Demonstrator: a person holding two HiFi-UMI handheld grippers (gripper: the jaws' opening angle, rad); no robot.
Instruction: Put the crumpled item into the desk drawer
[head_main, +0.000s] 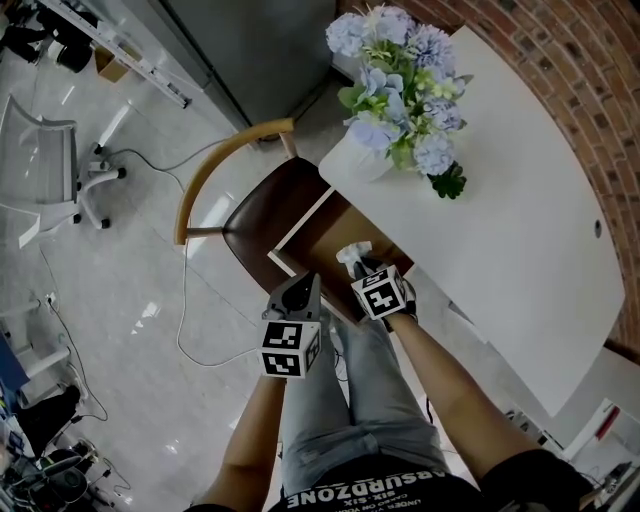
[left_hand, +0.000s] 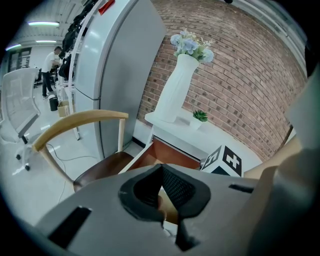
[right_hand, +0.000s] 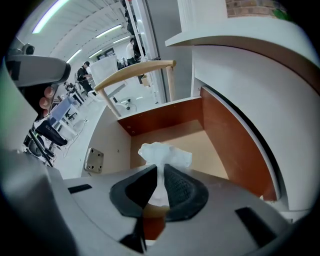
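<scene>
The crumpled white paper wad (right_hand: 162, 154) is pinched at its lower end between the black ribbed pads of the right gripper (right_hand: 159, 172), whose jaws are nearly together on it; most of the wad sticks out past the tips, over the open wooden drawer with reddish-brown walls (right_hand: 165, 119); by my judgement it is above the drawer rather than lying in it. The sensible thing is to bring the tips below the drawer's rim, toward the middle of its pale floor, before letting the jaws part; dropped from higher up, so light a wad could drift onto an edge. The curved white desk top (head_main: 510, 230) overhangs one side, so the approach wants to keep to the open side. The left gripper (left_hand: 161, 169) hangs beside, jaws closed together on nothing; it looks free to push the drawer shut afterwards; the brown-seated chair with a bent wooden back (head_main: 258, 215) stands just beyond.
</scene>
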